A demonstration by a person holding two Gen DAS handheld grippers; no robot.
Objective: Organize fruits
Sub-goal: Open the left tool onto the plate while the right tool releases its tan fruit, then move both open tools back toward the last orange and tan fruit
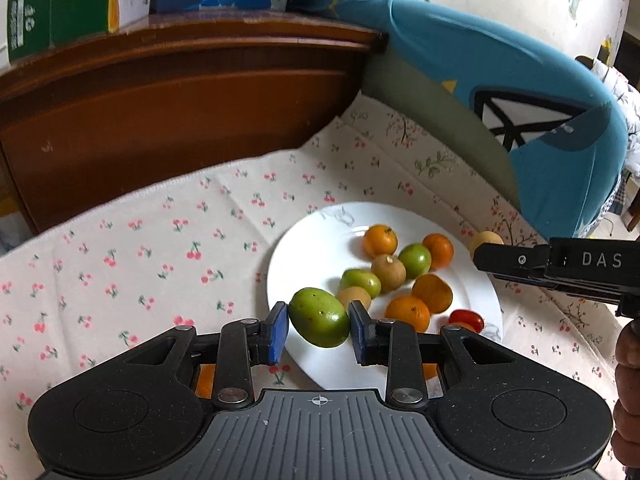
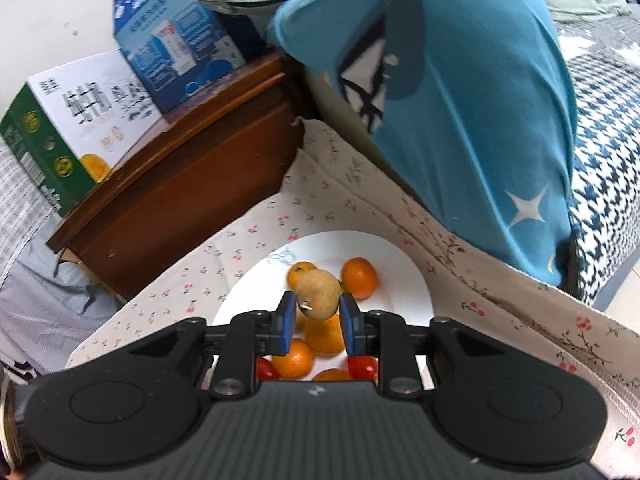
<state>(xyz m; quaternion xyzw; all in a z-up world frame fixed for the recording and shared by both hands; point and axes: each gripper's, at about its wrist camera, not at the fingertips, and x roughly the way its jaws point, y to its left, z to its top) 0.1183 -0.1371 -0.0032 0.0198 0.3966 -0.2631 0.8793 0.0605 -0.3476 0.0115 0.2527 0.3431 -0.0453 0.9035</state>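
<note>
left tool [image 1: 319,326] gripping green fruit [image 1: 319,317], right tool [image 2: 317,320] gripping longan [image 2: 318,294]

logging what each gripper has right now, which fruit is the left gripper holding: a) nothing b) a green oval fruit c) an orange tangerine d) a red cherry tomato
b: in the left wrist view the left gripper is closed on a green oval fruit between its blue pads, at the near rim of the white plate; the right gripper holds a tan fruit instead.
</note>
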